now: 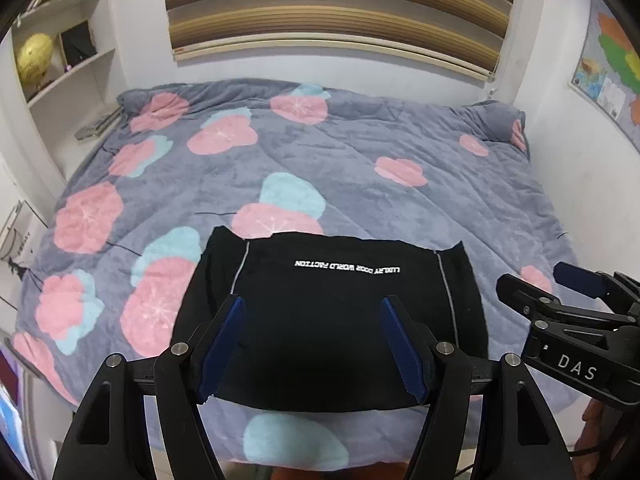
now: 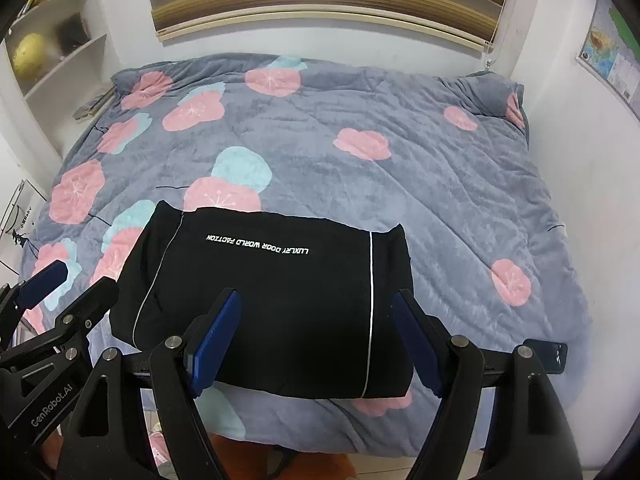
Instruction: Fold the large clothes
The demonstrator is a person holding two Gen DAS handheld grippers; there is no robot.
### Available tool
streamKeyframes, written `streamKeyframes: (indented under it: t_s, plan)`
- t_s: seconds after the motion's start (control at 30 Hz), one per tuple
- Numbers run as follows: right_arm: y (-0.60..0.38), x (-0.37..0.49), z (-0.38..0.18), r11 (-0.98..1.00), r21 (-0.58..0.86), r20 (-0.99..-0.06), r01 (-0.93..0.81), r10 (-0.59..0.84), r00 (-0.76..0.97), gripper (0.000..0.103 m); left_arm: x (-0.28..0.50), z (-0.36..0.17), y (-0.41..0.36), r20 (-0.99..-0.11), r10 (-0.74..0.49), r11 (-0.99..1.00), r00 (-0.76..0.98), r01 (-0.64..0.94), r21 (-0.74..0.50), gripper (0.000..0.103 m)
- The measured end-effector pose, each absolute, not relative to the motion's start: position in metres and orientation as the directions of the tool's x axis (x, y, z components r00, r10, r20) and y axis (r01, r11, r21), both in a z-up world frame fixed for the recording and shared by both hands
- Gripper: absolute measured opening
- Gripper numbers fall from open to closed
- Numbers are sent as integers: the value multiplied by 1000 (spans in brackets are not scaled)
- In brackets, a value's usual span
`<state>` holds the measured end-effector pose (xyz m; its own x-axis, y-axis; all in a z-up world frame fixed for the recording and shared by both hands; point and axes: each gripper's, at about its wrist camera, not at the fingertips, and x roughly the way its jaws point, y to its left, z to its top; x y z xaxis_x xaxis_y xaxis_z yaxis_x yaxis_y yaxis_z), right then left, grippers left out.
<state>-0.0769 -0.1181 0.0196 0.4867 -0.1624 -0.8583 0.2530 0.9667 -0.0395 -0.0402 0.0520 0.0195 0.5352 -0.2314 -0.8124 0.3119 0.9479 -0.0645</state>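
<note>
A black garment (image 1: 332,320) with white lettering and thin grey side stripes lies folded into a flat rectangle near the front edge of the bed; it also shows in the right wrist view (image 2: 276,300). My left gripper (image 1: 314,308) is open and empty, held above the garment's near half. My right gripper (image 2: 318,304) is open and empty, above the garment's near right part. In the left wrist view the right gripper (image 1: 560,292) appears at the right; in the right wrist view the left gripper (image 2: 72,280) appears at the left.
The bed carries a grey quilt (image 1: 360,160) with pink and blue flowers, also in the right wrist view (image 2: 440,184). White shelves with a yellow globe (image 1: 34,58) stand at the left. A striped blind (image 1: 340,12) and a wall map (image 1: 612,64) are behind. A dark phone (image 2: 554,354) lies on the quilt's right front.
</note>
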Motion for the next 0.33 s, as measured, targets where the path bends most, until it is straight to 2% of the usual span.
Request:
streamKeyframes:
  t_s: [0.33]
  plan:
    - [-120, -76, 18, 967, -42, -859, 252, -164, 484, 80, -38, 19, 55, -794, -198, 951, 574, 309, -13, 72]
